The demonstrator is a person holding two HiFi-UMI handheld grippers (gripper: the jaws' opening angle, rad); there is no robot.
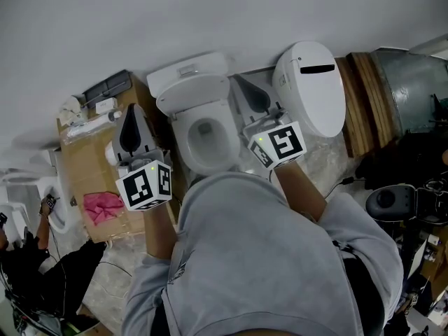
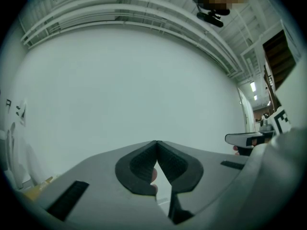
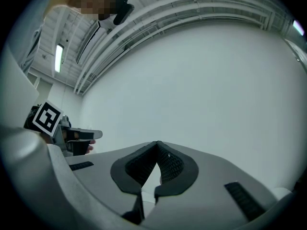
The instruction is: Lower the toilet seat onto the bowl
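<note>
Toilet seat (image 1: 192, 93) stands raised against tank (image 1: 187, 68), beyond open bowl (image 1: 183, 140); left gripper (image 1: 131, 112) left of bowl, right gripper (image 1: 241, 84) right of it, both jaws closed tip to tip, holding nothing.

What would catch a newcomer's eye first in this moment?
A white toilet with its bowl open sits mid-frame in the head view, its seat apparently raised against the tank. The left gripper and right gripper flank it, both shut and empty. A large white oval lid stands at right by the wall, and a pink cloth lies on cardboard at left.
</note>
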